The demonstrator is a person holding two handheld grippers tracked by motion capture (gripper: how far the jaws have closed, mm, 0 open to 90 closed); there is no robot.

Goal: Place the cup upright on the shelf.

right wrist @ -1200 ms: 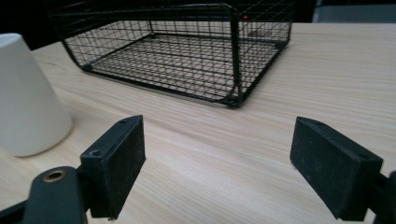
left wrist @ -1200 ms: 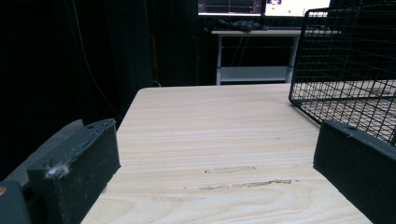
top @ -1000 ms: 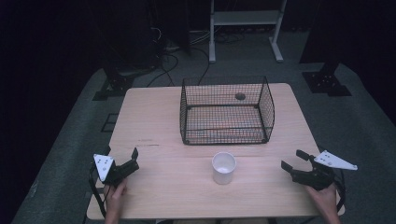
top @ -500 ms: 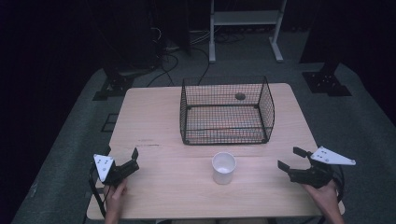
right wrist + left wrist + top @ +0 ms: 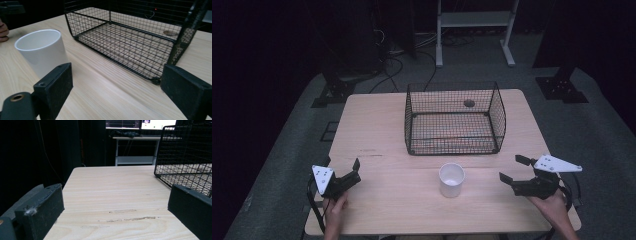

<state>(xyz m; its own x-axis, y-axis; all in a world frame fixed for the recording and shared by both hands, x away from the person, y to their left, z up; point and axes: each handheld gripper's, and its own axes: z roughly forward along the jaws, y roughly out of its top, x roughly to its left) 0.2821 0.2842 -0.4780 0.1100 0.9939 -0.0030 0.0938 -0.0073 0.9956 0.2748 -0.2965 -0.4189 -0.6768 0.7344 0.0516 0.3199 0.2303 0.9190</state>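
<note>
A white cup [image 5: 451, 180] stands upright on the wooden table [image 5: 382, 125], just in front of a black wire basket [image 5: 455, 120]. My right gripper [image 5: 514, 169] is open at the table's right front, jaws pointing left toward the cup, about a hand's width short of it. In the right gripper view the cup [image 5: 42, 51] stands left of the gap and the basket [image 5: 130, 37] lies ahead. My left gripper [image 5: 345, 171] is open at the left front with nothing between its jaws. From the left gripper view the basket [image 5: 187, 157] is at the right.
A dark round spot [image 5: 469, 103] marks the table behind the basket. A white shelf frame [image 5: 472, 25] and dark stands [image 5: 562, 85] sit on the floor beyond the far edge. A bare stretch of table [image 5: 112, 192] lies ahead of the left gripper.
My right gripper has moved a little left, toward the cup. The left gripper, cup and basket have stayed in place.
</note>
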